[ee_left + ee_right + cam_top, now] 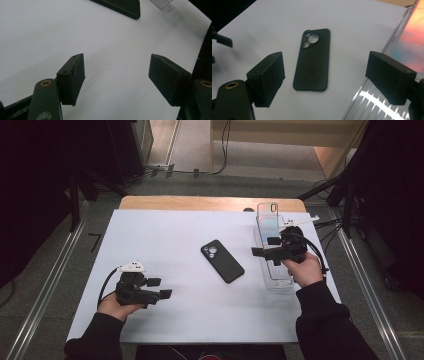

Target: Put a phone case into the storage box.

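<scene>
White table (150, 235), phone gear laid out flat for easy reach. Clear tray (270, 280) at right edge, a clear case (267, 216) standing upright in it. Black phone case (222, 261) lies mid-table, camera holes up. Right gripper (261, 247) over tray, aimed at it, jaws wide, empty. Left gripper (159, 288) parked near front edge, jaws apart, empty.

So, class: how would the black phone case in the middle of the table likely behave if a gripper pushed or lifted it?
The black phone case lies flat on the white table, so it would probably slide, not roll. It looks thin and hollow, likely light and slightly bendy.
</scene>
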Demonstrator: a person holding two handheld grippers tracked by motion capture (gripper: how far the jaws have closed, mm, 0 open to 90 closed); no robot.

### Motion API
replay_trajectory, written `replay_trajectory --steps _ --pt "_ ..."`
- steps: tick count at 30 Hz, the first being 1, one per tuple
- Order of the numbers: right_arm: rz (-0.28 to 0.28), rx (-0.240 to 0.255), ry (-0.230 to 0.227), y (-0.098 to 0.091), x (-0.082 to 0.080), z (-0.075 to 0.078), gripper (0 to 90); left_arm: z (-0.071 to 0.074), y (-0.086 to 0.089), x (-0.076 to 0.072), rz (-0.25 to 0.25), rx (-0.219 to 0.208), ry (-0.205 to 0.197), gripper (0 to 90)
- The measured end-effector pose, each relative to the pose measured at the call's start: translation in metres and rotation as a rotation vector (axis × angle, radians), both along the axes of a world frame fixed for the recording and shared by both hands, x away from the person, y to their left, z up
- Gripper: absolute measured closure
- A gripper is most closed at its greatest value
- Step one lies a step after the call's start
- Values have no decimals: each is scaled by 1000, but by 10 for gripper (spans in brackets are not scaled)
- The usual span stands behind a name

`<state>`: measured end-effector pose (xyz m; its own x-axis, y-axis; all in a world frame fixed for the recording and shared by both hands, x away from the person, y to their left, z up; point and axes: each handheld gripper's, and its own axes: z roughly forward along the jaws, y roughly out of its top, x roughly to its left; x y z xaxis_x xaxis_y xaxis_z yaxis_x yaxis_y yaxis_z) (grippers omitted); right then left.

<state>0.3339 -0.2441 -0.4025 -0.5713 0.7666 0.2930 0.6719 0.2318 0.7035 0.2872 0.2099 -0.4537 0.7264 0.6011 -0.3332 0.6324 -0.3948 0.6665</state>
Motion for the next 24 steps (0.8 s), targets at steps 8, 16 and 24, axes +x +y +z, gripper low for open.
replay_trajectory --steps 8,16,24 --pt "86 3 13 6 -19 -6 202 1 -1 -1 -9 3 0 298" --pt "141 16 34 10 -37 -16 213 2 -3 -2 -15 -2 -2 297" --pt "204 19 22 12 -55 -28 213 3 -4 -5 -26 -9 -3 297"
